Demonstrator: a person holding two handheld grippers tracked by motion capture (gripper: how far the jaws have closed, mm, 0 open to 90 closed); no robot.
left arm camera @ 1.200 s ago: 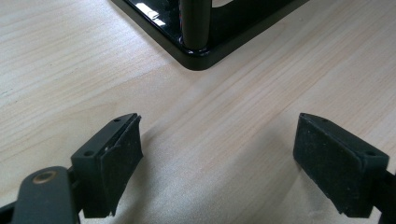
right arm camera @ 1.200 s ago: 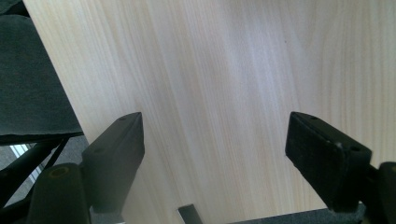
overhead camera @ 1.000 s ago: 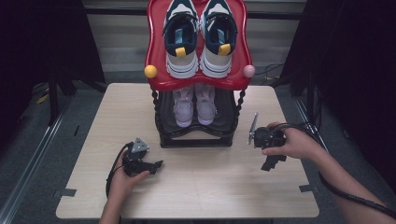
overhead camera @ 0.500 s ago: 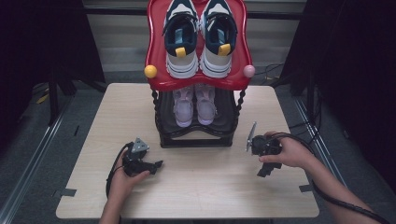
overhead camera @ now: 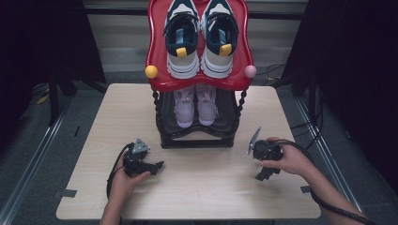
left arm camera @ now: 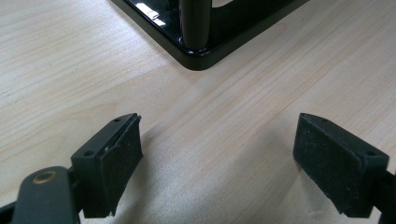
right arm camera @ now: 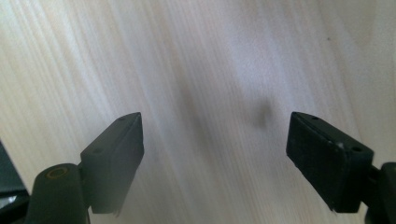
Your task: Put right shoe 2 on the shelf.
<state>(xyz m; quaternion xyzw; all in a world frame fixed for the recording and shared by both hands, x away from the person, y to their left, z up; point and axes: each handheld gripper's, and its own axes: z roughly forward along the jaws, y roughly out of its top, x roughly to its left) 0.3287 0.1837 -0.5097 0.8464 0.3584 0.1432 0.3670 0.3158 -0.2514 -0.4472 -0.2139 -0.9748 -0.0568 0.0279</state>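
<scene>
A two-tier shoe rack (overhead camera: pixel 197 140) stands at the table's far middle. On its red top shelf (overhead camera: pixel 155 51) sits a pair of navy and white sneakers (overhead camera: pixel 201 35). A pale pink pair (overhead camera: pixel 195 105) rests on the black lower shelf. My left gripper (overhead camera: pixel 157 165) lies low on the table in front of the rack's left corner, jaws open and empty (left arm camera: pixel 217 158), with the rack's black base corner (left arm camera: pixel 196 56) just ahead. My right gripper (overhead camera: pixel 264 174) is held right of the rack, tilted down at the bare wood, also open and empty (right arm camera: pixel 215 158).
The light wooden table (overhead camera: pixel 202 197) has free surface between the two hands and along the front edge. Cables (overhead camera: pixel 328 206) trail from the right gripper off the table's right side. Dark curtains and floor surround the table.
The right hand has drawn its gripper a little nearer the front edge and slightly left, tipping it down toward the wood. The left gripper has stayed put.
</scene>
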